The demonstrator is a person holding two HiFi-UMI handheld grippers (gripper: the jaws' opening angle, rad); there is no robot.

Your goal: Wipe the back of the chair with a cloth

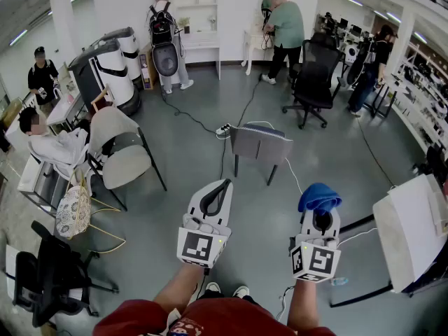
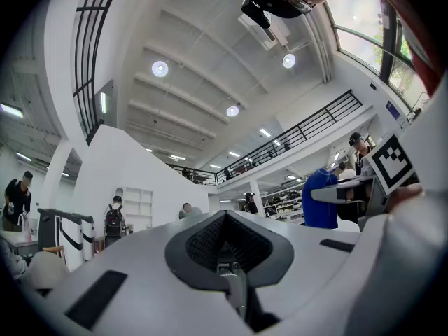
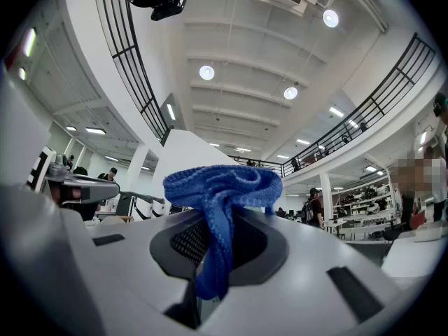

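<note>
Blue knit cloth (image 3: 222, 187) hangs bunched from the right claw (image 1: 321, 215), pinched between its jaws. The grey chair (image 1: 260, 144) stands on the floor ahead, well apart, about midway between both claws (its back spanning left to right). The left claw (image 1: 214, 200) is closed on nothing.

Left gripper (image 1: 221, 187): jaws together, nothing between them, held forward.
Right gripper (image 1: 321, 214): jaws clamped on blue cloth (image 1: 318, 196).
Forearms: both outstretched, side by side.

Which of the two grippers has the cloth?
The right gripper: a blue cloth is pinched in its jaws. The left gripper is shut on nothing.
</note>
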